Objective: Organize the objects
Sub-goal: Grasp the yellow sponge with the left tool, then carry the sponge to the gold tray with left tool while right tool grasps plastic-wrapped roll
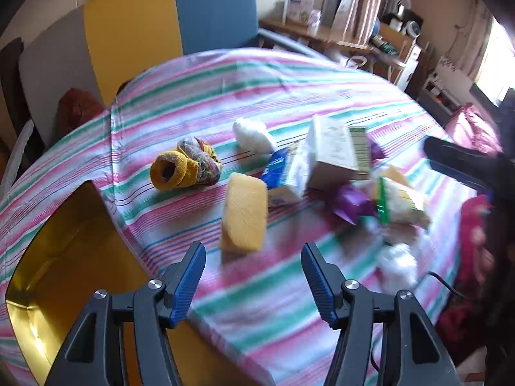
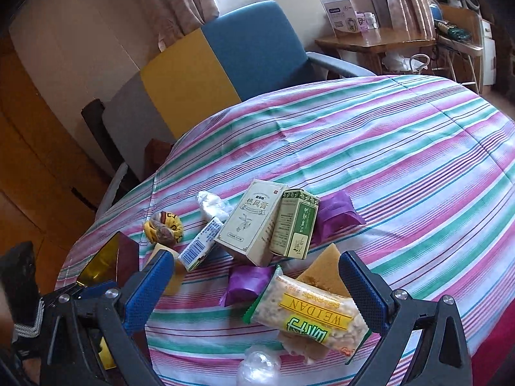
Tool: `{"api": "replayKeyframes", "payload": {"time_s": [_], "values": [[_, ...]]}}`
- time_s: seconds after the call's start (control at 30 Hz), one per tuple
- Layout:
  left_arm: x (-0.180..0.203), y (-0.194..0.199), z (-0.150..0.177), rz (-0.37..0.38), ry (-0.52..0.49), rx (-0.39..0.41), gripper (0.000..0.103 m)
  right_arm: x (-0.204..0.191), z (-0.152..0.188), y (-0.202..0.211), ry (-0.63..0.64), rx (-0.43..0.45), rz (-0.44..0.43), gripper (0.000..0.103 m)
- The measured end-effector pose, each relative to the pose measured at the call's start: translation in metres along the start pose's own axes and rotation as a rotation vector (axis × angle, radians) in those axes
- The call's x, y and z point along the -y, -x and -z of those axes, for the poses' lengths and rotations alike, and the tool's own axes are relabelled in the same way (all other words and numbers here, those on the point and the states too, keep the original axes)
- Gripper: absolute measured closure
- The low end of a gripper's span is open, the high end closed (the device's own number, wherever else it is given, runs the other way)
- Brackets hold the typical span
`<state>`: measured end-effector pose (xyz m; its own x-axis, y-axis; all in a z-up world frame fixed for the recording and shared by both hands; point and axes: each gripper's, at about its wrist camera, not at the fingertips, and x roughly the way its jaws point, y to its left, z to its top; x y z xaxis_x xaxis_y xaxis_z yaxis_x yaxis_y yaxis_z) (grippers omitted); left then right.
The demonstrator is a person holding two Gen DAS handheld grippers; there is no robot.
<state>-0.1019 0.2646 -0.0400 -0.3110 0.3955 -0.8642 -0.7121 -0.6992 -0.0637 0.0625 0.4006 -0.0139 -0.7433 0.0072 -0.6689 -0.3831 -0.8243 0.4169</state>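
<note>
Left gripper (image 1: 253,265): jaws spread wide, nothing between them, held above striped cloth (image 1: 257,305) near table's front edge. Just ahead of it lies a yellow sponge (image 1: 244,212), flat on cloth, not touched.

Gold-lined box (image 1: 64,257) sits at left of the left gripper, open side up, partly under its left finger in view.

Further back on cloth: rolled sock bundle (image 1: 185,167), yellow cuff facing camera; white wad (image 1: 252,135) behind sponge, apart from it. Blue-white carton (image 1: 283,177) beside sponge's far corner, leaning against a cream box (image 1: 334,151). Image blurred on right side; purple packet (image 1: 349,202) and snack bag (image 1: 399,199) only roughly readable there.

Right gripper (image 2: 257,289): jaws spread wide, empty. Snack bag (image 2: 309,312) (label "WEIDAN", green end) lies between the fingertips in view, resting on cloth on top of a brown sponge piece (image 2: 325,270); can't tell if any pad touches it. Purple packet (image 2: 244,283) just left of bag. Cream box (image 2: 251,222) and green box (image 2: 294,225) side by side, touching, w/ second purple packet (image 2: 338,214) right of green box. Clear plastic ball-like thing (image 2: 257,366) at bottom edge, blurred.

Blue chair (image 2: 257,48) behind table.
</note>
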Motion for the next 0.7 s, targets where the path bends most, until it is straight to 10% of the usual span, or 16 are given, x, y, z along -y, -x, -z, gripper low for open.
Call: {"api": "replayKeyframes", "payload": {"time_s": [0.3,0.5,0.7], "values": [[-0.002,-0.051,-0.020,-0.024,0.000,-0.071,0.071,0.002,-0.002,-0.003,-0.005,-0.016,-0.010,0.000],[-0.002,-0.011,0.002,0.054,0.080,0.021,0.071,0.000,0.000,-0.010,0.006,-0.051,-0.011,0.002],[0.001,0.043,0.032,0.097,0.116,0.114,0.071,-0.006,0.007,-0.014,0.035,-0.110,-0.021,0.025]]}}
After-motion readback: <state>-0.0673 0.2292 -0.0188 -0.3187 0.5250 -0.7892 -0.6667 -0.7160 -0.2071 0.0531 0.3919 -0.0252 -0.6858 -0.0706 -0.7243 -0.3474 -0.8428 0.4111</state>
